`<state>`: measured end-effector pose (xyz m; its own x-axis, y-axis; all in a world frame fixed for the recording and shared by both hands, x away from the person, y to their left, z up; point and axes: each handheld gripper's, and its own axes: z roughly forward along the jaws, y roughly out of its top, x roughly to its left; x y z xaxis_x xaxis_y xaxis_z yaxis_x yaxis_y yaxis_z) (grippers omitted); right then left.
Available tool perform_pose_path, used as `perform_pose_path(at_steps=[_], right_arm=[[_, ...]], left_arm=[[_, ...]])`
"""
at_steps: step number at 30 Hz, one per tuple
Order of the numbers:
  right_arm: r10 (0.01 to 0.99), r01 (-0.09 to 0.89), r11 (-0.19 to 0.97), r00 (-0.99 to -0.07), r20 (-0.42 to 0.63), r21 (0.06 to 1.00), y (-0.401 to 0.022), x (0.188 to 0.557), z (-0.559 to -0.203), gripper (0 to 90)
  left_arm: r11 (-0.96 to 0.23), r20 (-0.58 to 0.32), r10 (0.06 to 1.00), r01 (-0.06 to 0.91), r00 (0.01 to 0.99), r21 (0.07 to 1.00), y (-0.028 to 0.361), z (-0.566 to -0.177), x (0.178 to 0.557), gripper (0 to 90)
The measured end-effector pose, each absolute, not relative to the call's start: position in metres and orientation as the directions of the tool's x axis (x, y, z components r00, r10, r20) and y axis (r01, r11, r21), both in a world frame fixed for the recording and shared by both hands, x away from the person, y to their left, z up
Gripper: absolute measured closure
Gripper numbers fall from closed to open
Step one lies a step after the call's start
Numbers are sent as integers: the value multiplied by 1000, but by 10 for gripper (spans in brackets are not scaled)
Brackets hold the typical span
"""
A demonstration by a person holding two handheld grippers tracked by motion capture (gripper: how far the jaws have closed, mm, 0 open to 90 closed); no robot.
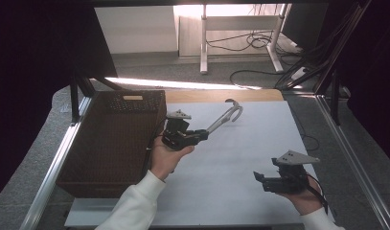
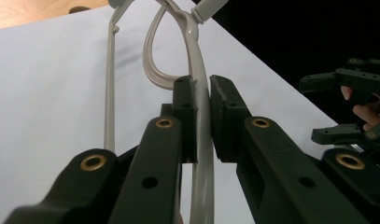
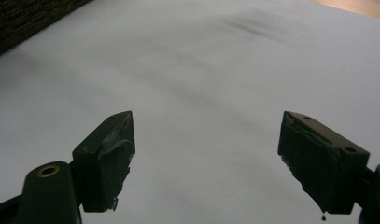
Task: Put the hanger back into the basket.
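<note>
A table covered with a white sheet (image 1: 240, 158) is seen from above, with a dark brown wicker basket (image 1: 111, 139) set along its left side. The left gripper (image 1: 202, 134), held in a hand with a white sleeve, is positioned just beside the basket's right edge and is pointed toward the far right. Its jaws are closed tightly on the shaft of a pale plastic clothes hanger (image 1: 226, 116), which is lifted above the sheet and slanted away from the gripper, its hook end farthest from the person. In the left gripper view, the gripper (image 2: 204, 114) is shown pinching a thin curved bar of the hanger (image 2: 197, 60) between both pads, with the hanger's loops rising beyond the jaws. The right gripper (image 1: 258, 179) is held low near the table's front right corner, well apart from the hanger. In the right gripper view, its jaws (image 3: 206, 163) are spread wide over the bare white sheet, with nothing held between them
</note>
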<state>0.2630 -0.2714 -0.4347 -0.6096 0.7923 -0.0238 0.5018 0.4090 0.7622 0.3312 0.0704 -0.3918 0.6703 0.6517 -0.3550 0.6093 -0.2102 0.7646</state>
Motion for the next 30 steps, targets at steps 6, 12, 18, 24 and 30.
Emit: perform_pose_path(at_steps=[6,12,18,24,30], right_arm=[[795,503,406,-606,-23,763,-272,263,-435,191],[796,505,405,-604,-23,762,-272,263,-435,191],[798,503,405,-603,-25,764,-272,263,-434,191],[799,506,403,-601,-24,763,-272,264,-435,191],[800,507,403,-599,-25,762,-272,264,-434,191]], left_arm=[[-209,-354,645,602,677,771,77,-386,328,819],[-212,-341,645,589,684,780,84,-378,323,819],[-211,-328,648,575,688,790,95,-370,317,818],[-193,-318,657,560,684,806,109,-361,312,819],[-179,-318,657,552,683,815,120,-355,308,819]])
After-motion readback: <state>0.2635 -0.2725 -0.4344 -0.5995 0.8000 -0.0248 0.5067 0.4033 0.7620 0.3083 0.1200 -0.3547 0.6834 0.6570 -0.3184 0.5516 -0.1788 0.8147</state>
